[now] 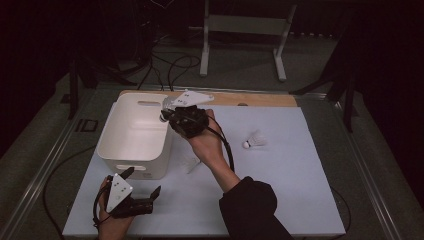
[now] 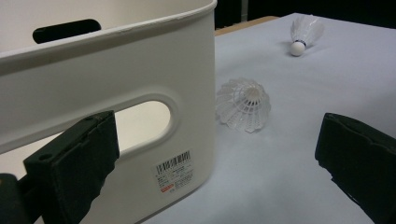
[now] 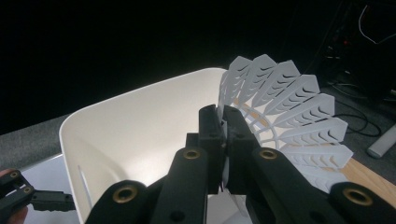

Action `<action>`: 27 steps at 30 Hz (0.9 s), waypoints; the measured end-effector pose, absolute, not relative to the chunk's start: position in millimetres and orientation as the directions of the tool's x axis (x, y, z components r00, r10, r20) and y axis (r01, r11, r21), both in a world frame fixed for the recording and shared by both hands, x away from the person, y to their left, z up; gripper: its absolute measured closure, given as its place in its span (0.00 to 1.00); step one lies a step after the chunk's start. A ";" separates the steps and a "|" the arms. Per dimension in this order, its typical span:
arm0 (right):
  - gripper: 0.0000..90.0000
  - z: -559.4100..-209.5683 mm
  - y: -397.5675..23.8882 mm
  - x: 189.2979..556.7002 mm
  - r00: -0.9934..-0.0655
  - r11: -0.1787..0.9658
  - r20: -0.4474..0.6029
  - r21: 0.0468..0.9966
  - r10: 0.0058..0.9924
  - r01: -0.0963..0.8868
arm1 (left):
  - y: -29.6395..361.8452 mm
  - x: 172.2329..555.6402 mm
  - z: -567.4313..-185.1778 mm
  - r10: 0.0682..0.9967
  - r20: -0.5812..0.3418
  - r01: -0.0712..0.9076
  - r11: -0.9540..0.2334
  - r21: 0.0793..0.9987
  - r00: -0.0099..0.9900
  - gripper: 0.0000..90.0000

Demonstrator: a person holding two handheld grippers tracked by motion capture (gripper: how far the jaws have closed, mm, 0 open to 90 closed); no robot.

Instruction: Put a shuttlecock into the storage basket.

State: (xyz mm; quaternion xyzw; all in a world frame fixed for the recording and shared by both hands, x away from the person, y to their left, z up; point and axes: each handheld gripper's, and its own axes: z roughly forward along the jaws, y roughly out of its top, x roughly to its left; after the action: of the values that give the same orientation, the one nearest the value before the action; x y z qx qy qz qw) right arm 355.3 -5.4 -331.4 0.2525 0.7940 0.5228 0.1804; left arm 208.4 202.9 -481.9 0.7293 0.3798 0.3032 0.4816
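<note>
Right gripper view has the right gripper (image 3: 223, 135) pinching a white plastic shuttlecock (image 3: 289, 126) by its skirt, centre-right of frame, above the white bin (image 3: 140, 140). Lower left in the high view, the left gripper (image 1: 145, 192) rests wide open, empty.

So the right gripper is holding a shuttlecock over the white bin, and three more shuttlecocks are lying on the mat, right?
Not quite: two lie on the mat, not three. The high view shows one shuttlecock beside the bin and another farther right. The right gripper does hold a shuttlecock over the white bin.
</note>
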 end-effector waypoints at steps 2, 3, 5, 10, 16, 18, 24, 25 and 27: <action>0.98 -331.1 -3.6 355.5 -0.809 0.326 -0.023 0.922 0.587 0.210 | 203.0 208.4 -481.9 0.845 0.076 0.263 -0.249 0.932 0.529 0.00; 0.98 -331.0 -2.4 355.2 -0.809 0.324 -0.018 0.921 0.587 0.214 | 202.9 208.4 -481.9 0.846 0.075 0.262 -0.247 0.933 0.529 0.00; 0.99 -330.8 0.1 355.2 -0.810 0.329 -0.022 0.920 0.586 0.213 | 203.0 208.3 -481.8 0.846 0.075 0.263 -0.246 0.933 0.529 0.00; 0.98 -330.3 6.8 354.4 -0.819 0.330 -0.027 0.922 0.574 0.201 | 203.0 208.4 -481.8 0.844 0.078 0.262 -0.250 0.932 0.530 0.00; 0.98 -330.0 13.9 352.7 -0.830 0.329 -0.022 0.924 0.557 0.196 | 202.9 208.4 -481.9 0.845 0.076 0.261 -0.248 0.933 0.530 0.00; 0.98 -330.2 15.2 352.2 -0.835 0.333 -0.022 0.922 0.550 0.195 | 202.5 208.5 -482.1 0.844 0.075 0.263 -0.248 0.932 0.531 0.00; 0.98 -331.1 20.3 351.0 -0.841 0.335 -0.022 0.923 0.540 0.191 | 202.6 208.5 -482.1 0.844 0.076 0.262 -0.250 0.932 0.532 0.00; 0.98 -331.6 21.1 350.4 -0.842 0.341 -0.027 0.921 0.538 0.189 | 202.9 208.4 -481.9 0.843 0.080 0.260 -0.253 0.932 0.532 0.00; 0.96 -334.3 23.0 349.8 -0.851 0.350 -0.029 0.918 0.524 0.184 | 203.1 208.4 -481.9 0.843 0.082 0.261 -0.255 0.931 0.532 0.00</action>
State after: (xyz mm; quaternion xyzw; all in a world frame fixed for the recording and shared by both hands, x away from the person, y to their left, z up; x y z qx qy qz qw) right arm 349.8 23.0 -334.3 0.2199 0.8055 0.5260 0.1616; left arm 208.4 203.1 -481.9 0.7320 0.3770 0.3029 0.4799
